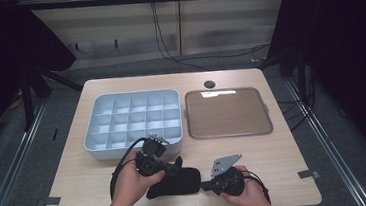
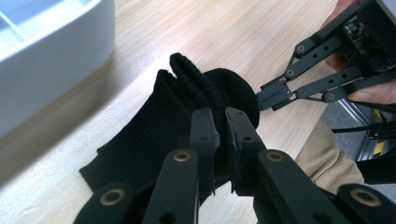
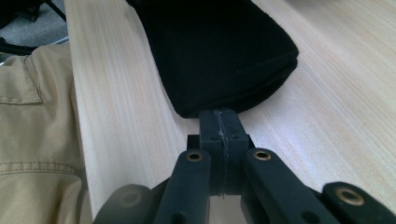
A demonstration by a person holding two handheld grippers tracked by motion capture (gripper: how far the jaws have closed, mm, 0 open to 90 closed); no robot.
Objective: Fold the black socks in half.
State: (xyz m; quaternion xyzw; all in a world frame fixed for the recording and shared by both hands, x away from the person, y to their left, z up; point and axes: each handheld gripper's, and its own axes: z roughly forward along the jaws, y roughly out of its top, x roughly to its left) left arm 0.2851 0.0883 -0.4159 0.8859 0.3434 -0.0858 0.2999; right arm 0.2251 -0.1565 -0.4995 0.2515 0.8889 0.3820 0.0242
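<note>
Lying on the table: a black sock (image 1: 175, 181) is seen flat on the wooden table (image 1: 275, 145), near its front edge, between the two grippers and just in front of the grey compartment box (image 1: 132, 120).
Left gripper (image 2: 219, 122): its jaws are drawn narrow on the ribbed cuff end of the sock, a fold of fabric pinched between them; the cuff is raised off the table there.
Right gripper (image 3: 219, 122): its jaws are pressed fully together at the rounded toe end; whether fabric is caught between them cannot be told, since the tips meet right at the sock's edge.
Hidden: in the high view the sock's left part is covered by the left hand (image 1: 130, 183) and gripper.
Cut off: the box is seen as a corner alone in the left gripper view.
Beside the box: a brown tray (image 1: 228, 113) is set, well apart from the sock.
</note>
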